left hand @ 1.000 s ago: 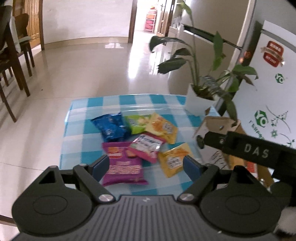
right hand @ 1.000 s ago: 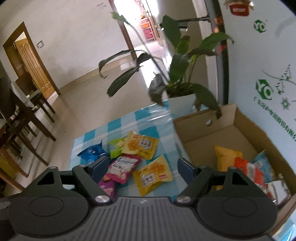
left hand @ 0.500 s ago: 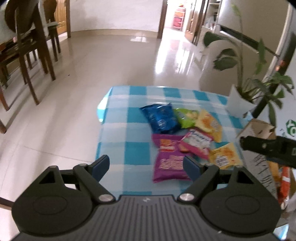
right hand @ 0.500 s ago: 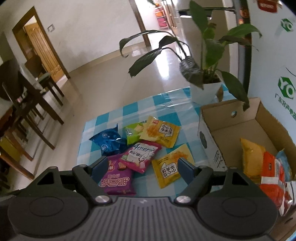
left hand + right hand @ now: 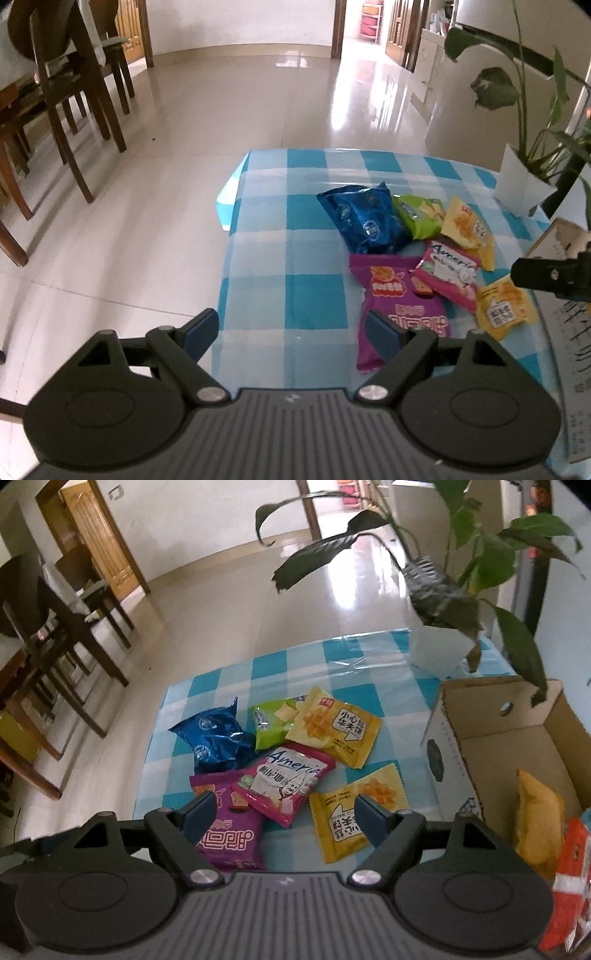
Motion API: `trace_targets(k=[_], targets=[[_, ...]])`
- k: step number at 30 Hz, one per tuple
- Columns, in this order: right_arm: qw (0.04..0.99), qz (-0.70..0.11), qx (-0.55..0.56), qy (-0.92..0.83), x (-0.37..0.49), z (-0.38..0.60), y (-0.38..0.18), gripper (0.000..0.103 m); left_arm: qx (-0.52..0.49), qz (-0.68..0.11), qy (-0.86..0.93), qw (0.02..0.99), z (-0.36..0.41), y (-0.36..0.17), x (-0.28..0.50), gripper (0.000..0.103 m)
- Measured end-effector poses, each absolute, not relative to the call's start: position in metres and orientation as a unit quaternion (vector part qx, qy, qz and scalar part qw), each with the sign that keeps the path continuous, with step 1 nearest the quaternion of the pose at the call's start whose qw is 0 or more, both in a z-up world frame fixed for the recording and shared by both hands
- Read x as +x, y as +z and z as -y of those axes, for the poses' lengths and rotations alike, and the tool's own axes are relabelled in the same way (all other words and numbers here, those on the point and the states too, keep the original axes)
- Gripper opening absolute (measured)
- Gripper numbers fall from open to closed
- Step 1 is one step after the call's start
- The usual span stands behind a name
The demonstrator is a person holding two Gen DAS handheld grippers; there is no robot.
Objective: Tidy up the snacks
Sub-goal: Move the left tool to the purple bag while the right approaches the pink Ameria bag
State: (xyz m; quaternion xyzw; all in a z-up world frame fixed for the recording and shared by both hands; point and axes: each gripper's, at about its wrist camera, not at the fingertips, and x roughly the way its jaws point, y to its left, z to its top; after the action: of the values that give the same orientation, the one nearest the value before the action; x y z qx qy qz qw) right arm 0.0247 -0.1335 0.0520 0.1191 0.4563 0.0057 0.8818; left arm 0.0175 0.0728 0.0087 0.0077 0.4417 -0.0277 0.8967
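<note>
**Crinkly foil packets waiting, both claws apart**

Foil and plastic packets lie in a loose overlapping pile on the checked tablecloth, from your right gripper at about 12 o'clock. Both it and your left gripper hold nothing, fingers spread wide.

Expect these to be light, puffy and slippery; the contents are probably brittle, so squeeze gently. Take hold at a flat sealed edge or corner rather than the air-filled middle. The near yellow packet lies apart from the rest at 1 o'clock, closest to the cardboard box at 2 o'clock, which already holds a few packets.

Readable print: "Ameri…" on the pink packet, partly over the purple packet. The far yellow packet carries Chinese characters. Lettering on the blue packet and green packet is too small to read.
</note>
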Motion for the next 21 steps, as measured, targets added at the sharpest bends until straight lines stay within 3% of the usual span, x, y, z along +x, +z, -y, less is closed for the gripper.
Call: trace_targets(k=[21], targets=[[0.865,-0.464,0.191,-0.007,0.044,0.182,0.041,0.085,-0.027,-0.467,-0.056,0.882,-0.061,-0.013,0.040,0.086]])
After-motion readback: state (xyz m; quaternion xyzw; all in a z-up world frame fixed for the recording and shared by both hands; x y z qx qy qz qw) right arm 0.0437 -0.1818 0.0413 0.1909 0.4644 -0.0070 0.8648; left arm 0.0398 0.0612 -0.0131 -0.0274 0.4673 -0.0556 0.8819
